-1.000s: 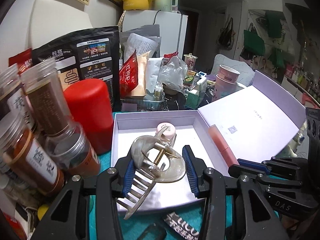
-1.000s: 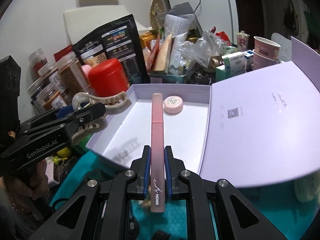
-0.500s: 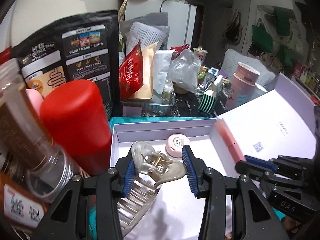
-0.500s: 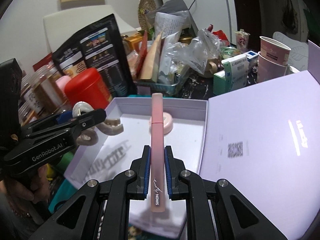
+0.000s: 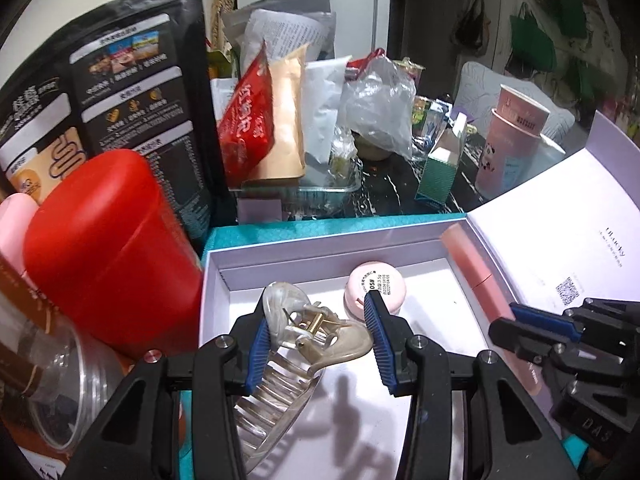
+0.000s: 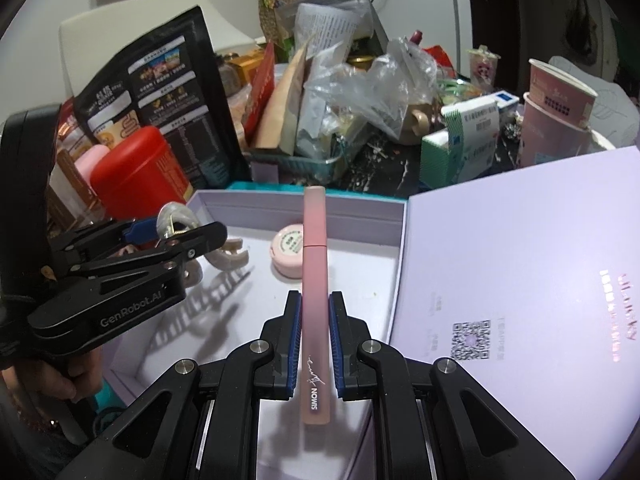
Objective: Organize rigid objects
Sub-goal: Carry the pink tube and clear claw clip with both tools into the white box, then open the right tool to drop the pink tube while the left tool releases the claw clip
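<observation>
I am holding the hair claw (image 5: 304, 340) in my left gripper (image 5: 318, 344) and the pink tube (image 6: 315, 304) clamped in my right gripper (image 6: 315, 344), both over the open lavender box (image 6: 360, 208), aiming to lower each clear of the pink compact (image 6: 289, 249).

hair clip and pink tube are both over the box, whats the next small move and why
Probably lower both a little, then open. The left gripper holds the hair clip and the right gripper the tube above the box floor, shadows beneath.

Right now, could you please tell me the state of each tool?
Left tool: closed on the hair claw clip, above the open box.
Right tool: closed on the pink tube.
</observation>
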`<action>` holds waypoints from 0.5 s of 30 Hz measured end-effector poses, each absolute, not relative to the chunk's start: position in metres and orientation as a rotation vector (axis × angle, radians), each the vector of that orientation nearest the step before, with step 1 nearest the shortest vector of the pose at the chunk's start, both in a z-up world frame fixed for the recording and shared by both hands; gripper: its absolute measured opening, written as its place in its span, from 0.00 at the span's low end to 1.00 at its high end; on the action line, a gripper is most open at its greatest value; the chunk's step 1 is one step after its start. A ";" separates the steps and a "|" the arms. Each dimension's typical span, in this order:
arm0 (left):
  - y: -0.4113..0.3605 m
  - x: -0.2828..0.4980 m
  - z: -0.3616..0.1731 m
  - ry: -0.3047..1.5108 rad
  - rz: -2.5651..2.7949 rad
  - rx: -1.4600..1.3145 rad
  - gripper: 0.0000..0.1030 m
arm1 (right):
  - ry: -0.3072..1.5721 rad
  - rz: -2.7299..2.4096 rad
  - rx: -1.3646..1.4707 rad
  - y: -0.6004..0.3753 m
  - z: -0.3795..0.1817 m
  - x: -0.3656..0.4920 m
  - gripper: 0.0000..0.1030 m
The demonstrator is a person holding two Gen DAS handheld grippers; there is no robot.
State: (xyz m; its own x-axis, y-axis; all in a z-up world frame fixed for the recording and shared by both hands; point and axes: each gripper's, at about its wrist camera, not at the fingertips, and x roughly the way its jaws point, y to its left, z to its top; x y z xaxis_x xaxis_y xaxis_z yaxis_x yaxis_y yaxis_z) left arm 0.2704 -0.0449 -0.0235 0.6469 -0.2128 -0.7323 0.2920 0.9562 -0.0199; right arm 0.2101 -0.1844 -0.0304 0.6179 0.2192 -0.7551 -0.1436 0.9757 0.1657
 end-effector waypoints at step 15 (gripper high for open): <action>-0.051 0.271 -0.037 0.891 -0.256 0.134 0.43 | 0.934 0.189 0.071 -0.177 -0.041 0.216 0.14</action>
State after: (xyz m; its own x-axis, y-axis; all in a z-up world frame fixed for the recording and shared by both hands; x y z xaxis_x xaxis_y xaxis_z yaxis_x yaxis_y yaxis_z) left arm 0.2709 -0.0507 -0.0365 0.6008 -0.1646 -0.7823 0.2752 0.9614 0.0090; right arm 0.2159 -0.1765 -0.0406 0.5793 0.1925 -0.7921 -0.1308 0.9811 0.1428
